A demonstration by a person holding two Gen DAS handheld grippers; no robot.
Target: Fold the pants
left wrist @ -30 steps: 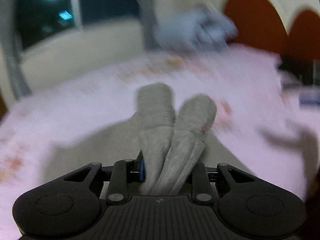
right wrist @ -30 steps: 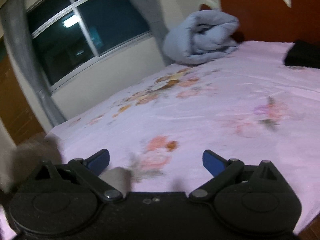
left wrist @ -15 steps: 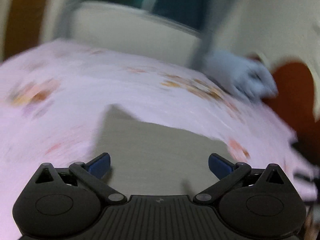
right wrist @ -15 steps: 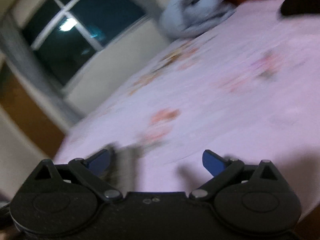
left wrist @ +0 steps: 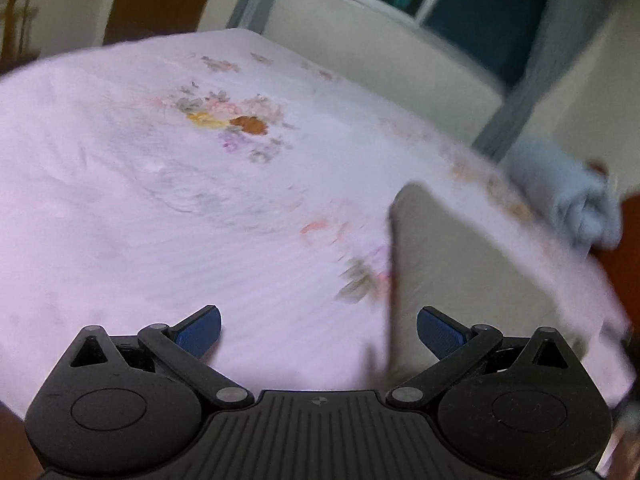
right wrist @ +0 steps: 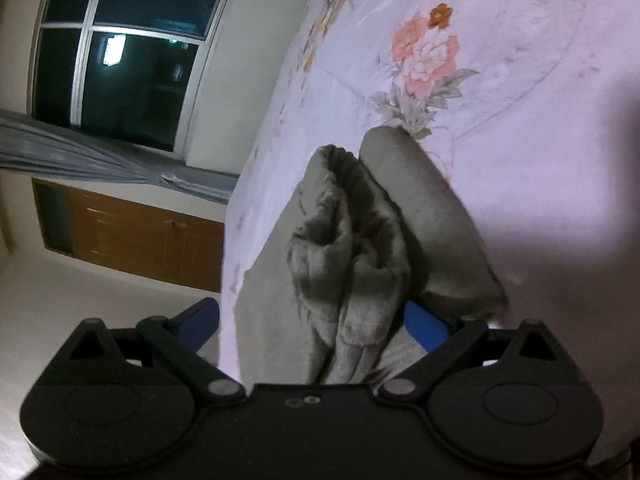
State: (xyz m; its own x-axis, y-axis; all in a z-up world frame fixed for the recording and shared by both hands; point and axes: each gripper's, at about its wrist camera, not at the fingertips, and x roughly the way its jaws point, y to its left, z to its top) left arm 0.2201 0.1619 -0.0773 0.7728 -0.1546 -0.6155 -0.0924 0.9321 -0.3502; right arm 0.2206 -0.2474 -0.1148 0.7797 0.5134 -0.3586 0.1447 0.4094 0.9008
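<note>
2 grippers swap roles: left gripper [left wrist: 318, 330] has just released, jaws wide and empty over the pink bedsheet [left wrist: 160, 208]; the grey pants [right wrist: 352, 248] now bunch between right gripper [right wrist: 312, 320] pads, grip unclear. Fold step likely continues right-handed.

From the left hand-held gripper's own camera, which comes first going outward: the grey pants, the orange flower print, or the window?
1. Grey pants, right beside the open left hand-held gripper, at its right finger.
2. Orange flower print, mid-bed, up and left.
3. Window, beyond the bed, top right.
</note>
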